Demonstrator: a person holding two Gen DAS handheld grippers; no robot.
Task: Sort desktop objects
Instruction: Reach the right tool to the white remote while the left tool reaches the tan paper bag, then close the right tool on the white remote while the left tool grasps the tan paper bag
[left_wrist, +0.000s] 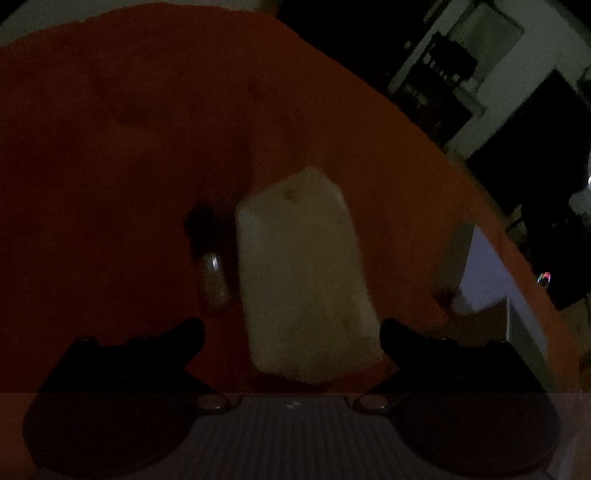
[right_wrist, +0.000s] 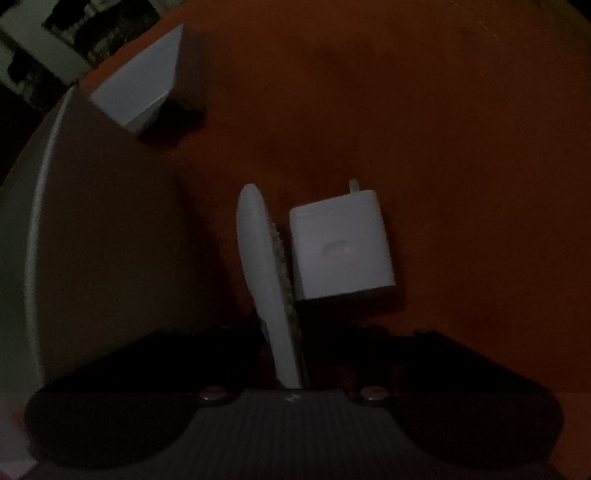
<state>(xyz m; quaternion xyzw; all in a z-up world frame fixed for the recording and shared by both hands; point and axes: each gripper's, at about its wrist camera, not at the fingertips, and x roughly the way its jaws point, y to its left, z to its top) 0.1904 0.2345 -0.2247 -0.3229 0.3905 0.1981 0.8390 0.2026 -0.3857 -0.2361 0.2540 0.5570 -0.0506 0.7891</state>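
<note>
Right claw (right_wrist: 295, 354) nearest the lens, jaws closed on a white remote (right_wrist: 264, 266), gripped at its near end, standing on edge w/ buttons facing right. Just right of remote, touching or nearly: white charger (right_wrist: 341, 247), prong end pointing away, lying on the orange worktop (right_wrist: 461, 147). White box (right_wrist: 138, 88) far left near the worktop edge, well apart from both. Left claw (left_wrist: 291, 334) jaws wide apart, nothing clamped; pale sponge-like block (left_wrist: 303, 273) lies between and just beyond the tips, touching neither as far as visible. Small dark-capped bottle (left_wrist: 212, 266) just left of block. Light v. dim, details blurred.
</note>
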